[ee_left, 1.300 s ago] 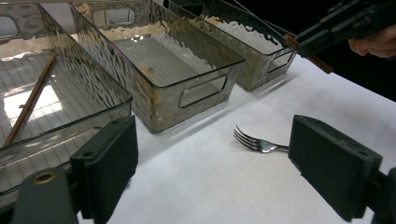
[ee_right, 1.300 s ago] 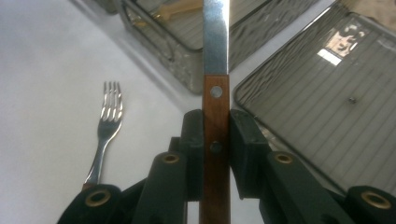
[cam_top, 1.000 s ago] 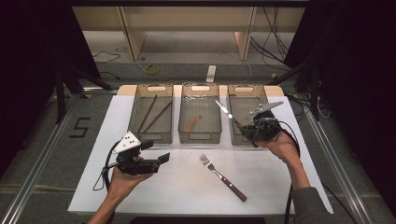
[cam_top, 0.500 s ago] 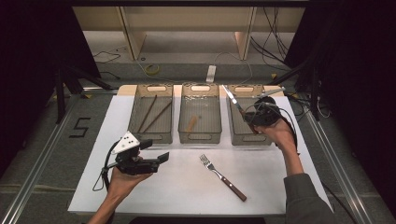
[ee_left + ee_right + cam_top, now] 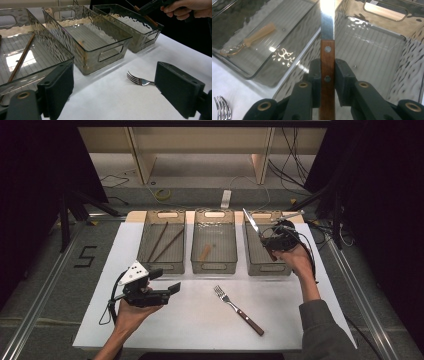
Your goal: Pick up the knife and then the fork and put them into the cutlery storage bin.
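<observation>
The white worktop (image 5: 200, 320) is carrying three clear, ripple-walled plastic bins in a row. The left bin (image 5: 161, 265) is holding two slim brown sticks, the middle bin (image 5: 214, 265) a small pale spoon (image 5: 247, 41). Over the right bin (image 5: 270, 267) the right hand-held gripper (image 5: 272, 240) is pinching a knife (image 5: 327, 50) by its flat wooden riveted handle, jaws pressed tight on both sides, the smooth steel blade pointing up and away. The left hand-held gripper (image 5: 172, 290) is hovering low over the worktop, jaws spread wide and holding nothing. A steel fork (image 5: 239, 310) with a wooden handle is lying on the worktop between the two.
</observation>
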### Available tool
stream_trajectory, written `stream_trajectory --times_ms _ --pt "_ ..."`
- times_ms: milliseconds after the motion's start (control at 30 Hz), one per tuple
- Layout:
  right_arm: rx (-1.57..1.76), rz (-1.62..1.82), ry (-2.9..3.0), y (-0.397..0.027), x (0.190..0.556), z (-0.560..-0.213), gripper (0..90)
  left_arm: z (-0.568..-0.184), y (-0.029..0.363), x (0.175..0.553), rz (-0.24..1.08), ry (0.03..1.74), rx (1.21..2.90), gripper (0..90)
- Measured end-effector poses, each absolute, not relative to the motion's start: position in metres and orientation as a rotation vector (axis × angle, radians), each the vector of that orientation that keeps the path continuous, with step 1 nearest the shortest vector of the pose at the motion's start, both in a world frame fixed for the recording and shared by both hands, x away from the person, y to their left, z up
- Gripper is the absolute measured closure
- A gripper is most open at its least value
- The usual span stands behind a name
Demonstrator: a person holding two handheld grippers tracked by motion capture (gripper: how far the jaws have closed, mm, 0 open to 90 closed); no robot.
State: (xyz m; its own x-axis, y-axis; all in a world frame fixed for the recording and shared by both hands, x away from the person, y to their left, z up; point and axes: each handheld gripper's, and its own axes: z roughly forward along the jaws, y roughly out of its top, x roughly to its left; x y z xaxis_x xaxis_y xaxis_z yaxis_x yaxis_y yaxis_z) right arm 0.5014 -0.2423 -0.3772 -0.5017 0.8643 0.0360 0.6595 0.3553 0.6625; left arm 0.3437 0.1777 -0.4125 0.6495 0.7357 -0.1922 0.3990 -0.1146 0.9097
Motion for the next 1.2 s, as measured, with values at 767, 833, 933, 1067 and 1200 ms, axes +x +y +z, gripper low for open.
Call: stream_trajectory --times_ms 767,833,933,1067,1200 --pt "1.505 0.767 2.276 -0.241 0.52 -0.395 76.8 -0.412 0.178 0.343 0.368 0.932 1.729 15.2" --pt "1.539 0.777 2.264 -0.241 0.521 -0.397 73.6 -0.412 0.177 0.343 0.366 0.929 1.732 15.2" --pt "1.57 0.807 2.26 -0.242 0.523 -0.397 52.5 -0.412 0.177 0.343 0.366 0.929 1.732 15.1" --pt "1.525 0.874 2.253 -0.24 0.517 -0.388 45.5 -0.412 0.177 0.343 0.366 0.931 1.727 15.1" --pt "1.425 0.9 2.303 -0.233 0.502 -0.379 40.4 -0.412 0.178 0.343 0.368 0.929 1.732 15.1"
